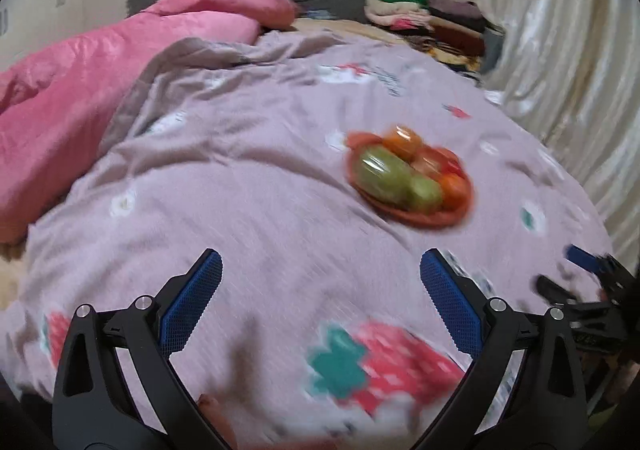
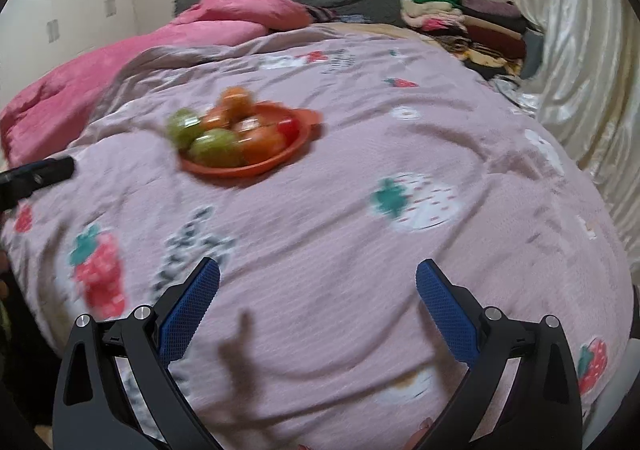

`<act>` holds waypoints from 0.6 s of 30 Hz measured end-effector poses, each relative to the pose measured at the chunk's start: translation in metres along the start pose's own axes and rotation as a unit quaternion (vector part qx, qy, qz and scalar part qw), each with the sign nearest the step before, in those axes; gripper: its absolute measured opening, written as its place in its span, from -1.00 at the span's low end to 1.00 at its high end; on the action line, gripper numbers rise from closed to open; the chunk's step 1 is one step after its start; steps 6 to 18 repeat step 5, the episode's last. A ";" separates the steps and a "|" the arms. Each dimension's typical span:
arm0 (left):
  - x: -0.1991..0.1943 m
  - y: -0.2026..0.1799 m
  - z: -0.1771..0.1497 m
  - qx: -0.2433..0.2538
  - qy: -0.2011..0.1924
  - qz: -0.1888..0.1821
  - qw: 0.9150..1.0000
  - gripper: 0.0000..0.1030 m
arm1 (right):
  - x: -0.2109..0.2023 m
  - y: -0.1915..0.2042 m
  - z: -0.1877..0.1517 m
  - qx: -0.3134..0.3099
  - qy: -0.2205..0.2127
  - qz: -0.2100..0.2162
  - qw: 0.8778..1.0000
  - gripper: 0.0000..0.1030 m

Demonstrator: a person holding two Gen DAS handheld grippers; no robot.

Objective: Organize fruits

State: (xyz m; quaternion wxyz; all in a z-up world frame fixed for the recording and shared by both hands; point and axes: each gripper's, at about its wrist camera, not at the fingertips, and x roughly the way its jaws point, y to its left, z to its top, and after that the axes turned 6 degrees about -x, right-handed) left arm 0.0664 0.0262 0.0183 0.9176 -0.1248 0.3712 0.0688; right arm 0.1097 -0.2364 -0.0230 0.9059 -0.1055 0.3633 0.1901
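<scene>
I've got both wrist views up, and both are smeared with motion blur, so fine detail is soft. In my left view, the left hand-held gripper [image 1: 320,274] hangs over the bed with its blue-padded fingers spread wide and nothing between them. Ahead and to the right sits the orange plate [image 1: 416,216], resting on the lilac quilt [image 1: 240,170] with its strawberry print. On that plate I can make out green fruits [image 1: 386,174] on the near-left side and orange fruits [image 1: 404,140] toward the back and right; they look wrapped in something shiny, though the blur keeps me from saying what. At the right edge of this view I catch a blue tip and black frame of the right hand-held gripper [image 1: 586,262], low over the quilt.

In the right wrist view, the right hand-held gripper [image 2: 318,280] is wide open as well, empty, above the quilt [image 2: 400,130]. Here the plate [image 2: 240,170] lies ahead and to the left, well apart from the fingers, with the green fruits [image 2: 212,146] at its near-left and the orange fruits [image 2: 236,98] heaped behind. One red piece [image 2: 289,129] sits at the plate's right side. A dark bar at the far left edge is part of the left hand-held gripper [image 2: 40,174].

Beyond the plate, a pink duvet [image 1: 80,90] is bunched along the left, and folded clothes [image 2: 460,18] are stacked by the headboard.
</scene>
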 end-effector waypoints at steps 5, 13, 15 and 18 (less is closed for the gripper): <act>0.062 0.052 0.049 -0.021 0.021 0.081 0.996 0.81 | 0.024 -0.078 0.032 0.044 0.002 -0.054 0.998 0.91; 0.062 0.052 0.049 -0.021 0.021 0.081 0.996 0.81 | 0.024 -0.078 0.032 0.044 0.002 -0.054 0.998 0.91; 0.062 0.052 0.049 -0.021 0.021 0.081 0.996 0.81 | 0.024 -0.078 0.032 0.044 0.002 -0.054 0.998 0.91; 0.062 0.052 0.049 -0.021 0.021 0.081 0.996 0.81 | 0.024 -0.078 0.032 0.044 0.002 -0.054 0.998 0.91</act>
